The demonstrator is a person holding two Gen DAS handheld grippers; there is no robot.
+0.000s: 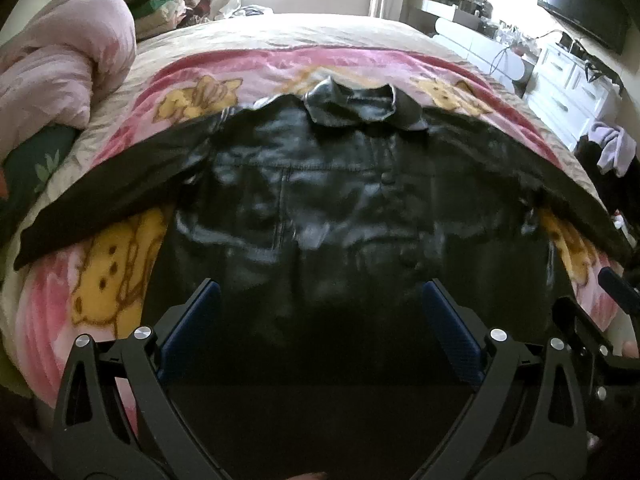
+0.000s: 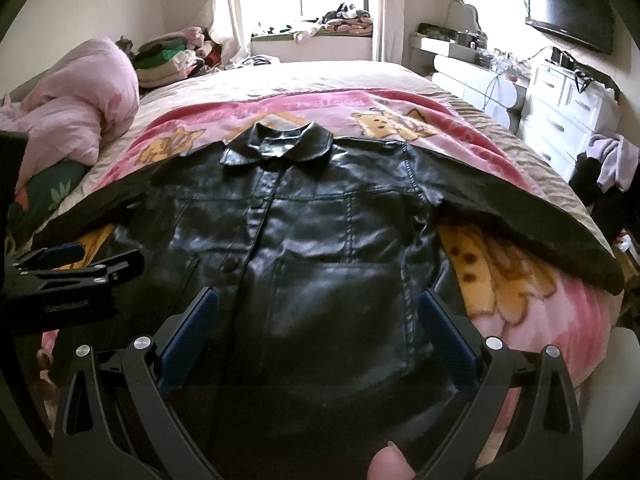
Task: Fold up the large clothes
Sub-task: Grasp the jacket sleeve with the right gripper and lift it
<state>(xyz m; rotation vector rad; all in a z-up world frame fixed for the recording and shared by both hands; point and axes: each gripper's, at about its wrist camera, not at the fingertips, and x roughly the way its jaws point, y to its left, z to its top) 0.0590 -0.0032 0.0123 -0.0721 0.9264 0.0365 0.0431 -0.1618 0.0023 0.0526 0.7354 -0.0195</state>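
A black leather jacket (image 1: pixel 320 184) lies flat on the bed, front up, collar away from me, both sleeves spread out sideways. It also shows in the right wrist view (image 2: pixel 320 240). My left gripper (image 1: pixel 322 292) is open and empty, hovering over the jacket's lower part. My right gripper (image 2: pixel 318 300) is open and empty over the jacket's lower front. The left gripper's body (image 2: pixel 72 264) shows at the left of the right wrist view, and the right gripper's body (image 1: pixel 616 284) shows at the right edge of the left wrist view.
The jacket rests on a pink and yellow cartoon blanket (image 2: pixel 520 280) covering the bed. A bunched pink duvet (image 2: pixel 80 96) sits at the left. White drawers (image 2: pixel 560 108) and a wall TV (image 2: pixel 568 8) stand on the right. Folded clothes (image 2: pixel 168 60) lie by the window.
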